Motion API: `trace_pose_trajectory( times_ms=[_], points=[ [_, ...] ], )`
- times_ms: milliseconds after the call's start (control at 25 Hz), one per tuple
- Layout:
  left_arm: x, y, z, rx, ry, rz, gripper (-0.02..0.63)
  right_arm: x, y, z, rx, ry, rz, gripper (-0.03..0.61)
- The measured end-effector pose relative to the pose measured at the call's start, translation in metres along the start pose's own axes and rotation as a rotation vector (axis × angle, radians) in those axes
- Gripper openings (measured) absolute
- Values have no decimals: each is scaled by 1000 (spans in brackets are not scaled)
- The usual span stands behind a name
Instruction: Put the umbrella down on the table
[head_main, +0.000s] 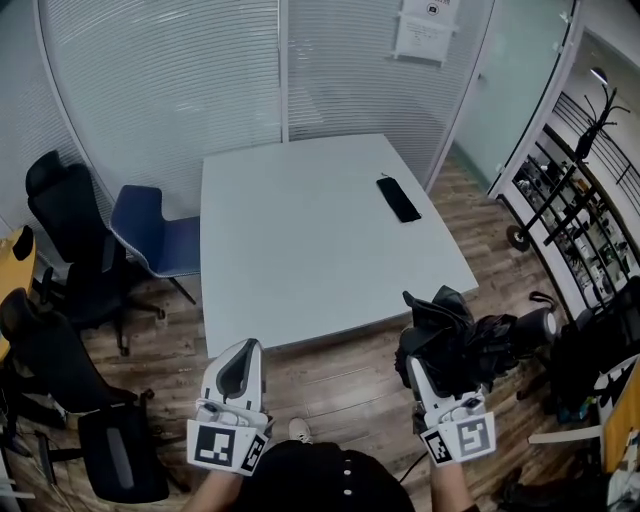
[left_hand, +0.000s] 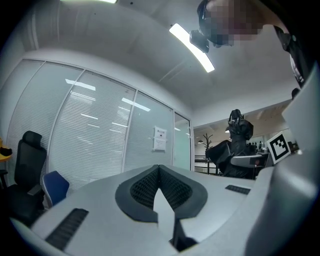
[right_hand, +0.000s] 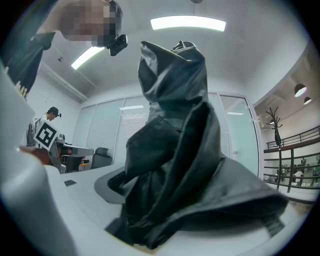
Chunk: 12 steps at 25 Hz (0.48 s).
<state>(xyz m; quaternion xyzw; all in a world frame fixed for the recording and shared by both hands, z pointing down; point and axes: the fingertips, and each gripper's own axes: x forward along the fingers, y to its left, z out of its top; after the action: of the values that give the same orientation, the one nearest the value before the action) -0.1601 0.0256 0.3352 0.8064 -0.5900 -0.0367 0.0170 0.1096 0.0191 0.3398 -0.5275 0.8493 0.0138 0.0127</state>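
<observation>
- Your right tool (head_main: 428, 368) pinches the umbrella (head_main: 462, 338); its folded black cloth bunches up between the jaws and fills most of the right gripper view.
- The umbrella hangs over the wooden floor (head_main: 340, 385), just near of the table's near right corner. It does not touch the table (head_main: 300, 240).
- One thick end of the umbrella sticks out to the right, away from the tool.
- Your left tool (head_main: 248, 348) holds nothing. Its jaws are pressed together at the tips, as the left gripper view shows.
- The left tool sits just near of the table's near left edge, well apart from the right tool.
- A black slab (head_main: 398, 198) lies flat on the far right part of the table.
- A blue chair (head_main: 150, 235) stands at the table's left side, with a black chair (head_main: 62, 215) further left.
</observation>
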Motion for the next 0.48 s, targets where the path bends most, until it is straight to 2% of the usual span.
trace_pose_trajectory(
  times_ms=[480],
  points=[
    [25,20,-19,-31,49,-48,14,17,10,-20,6,37,3,308]
  ],
)
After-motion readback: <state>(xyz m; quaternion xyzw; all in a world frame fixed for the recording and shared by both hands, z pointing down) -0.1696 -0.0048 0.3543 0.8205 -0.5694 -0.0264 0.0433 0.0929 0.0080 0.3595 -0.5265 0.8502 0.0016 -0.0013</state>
